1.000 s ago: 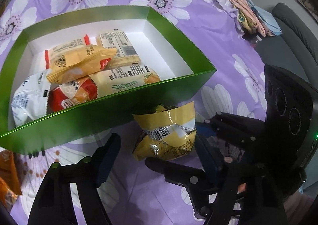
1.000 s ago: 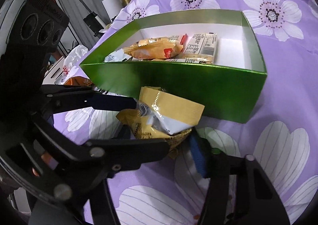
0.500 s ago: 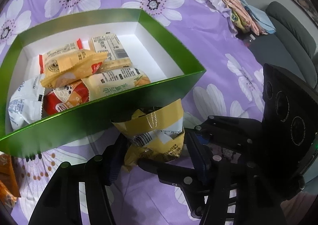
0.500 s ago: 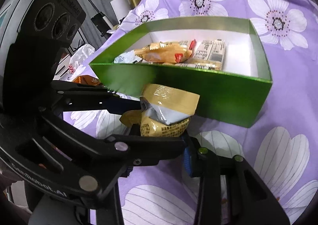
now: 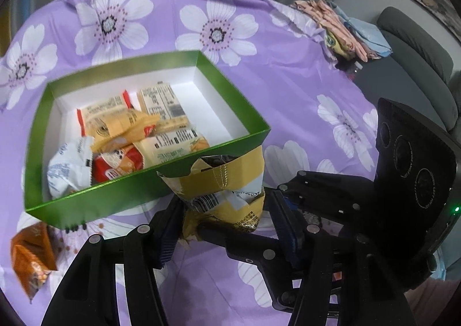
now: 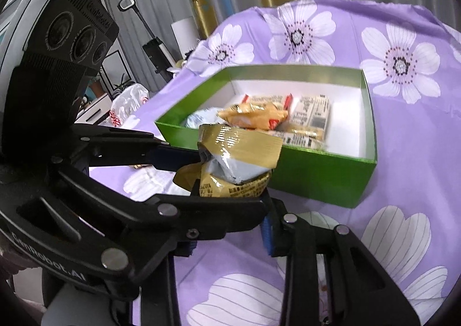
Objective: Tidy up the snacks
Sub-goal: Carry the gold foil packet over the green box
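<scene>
Yellow snack packet [image 5: 224,182] clamped in left tool [image 5: 227,225], touching near wall of green box [image 5: 115,196]; box opening lies upper left of it. Right tool [image 6: 229,239] alongside, grip state cannot tell.

A shiny, crinkly foil snack bag [image 5: 224,182] is squeezed between matt black plastic fingers [image 5: 170,228]; beyond them, a glossy green cardboard box [image 5: 138,190] is seen on smooth cloth [image 5: 288,81].

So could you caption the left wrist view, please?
Both grippers hold a gold snack packet beside the green box.
</scene>
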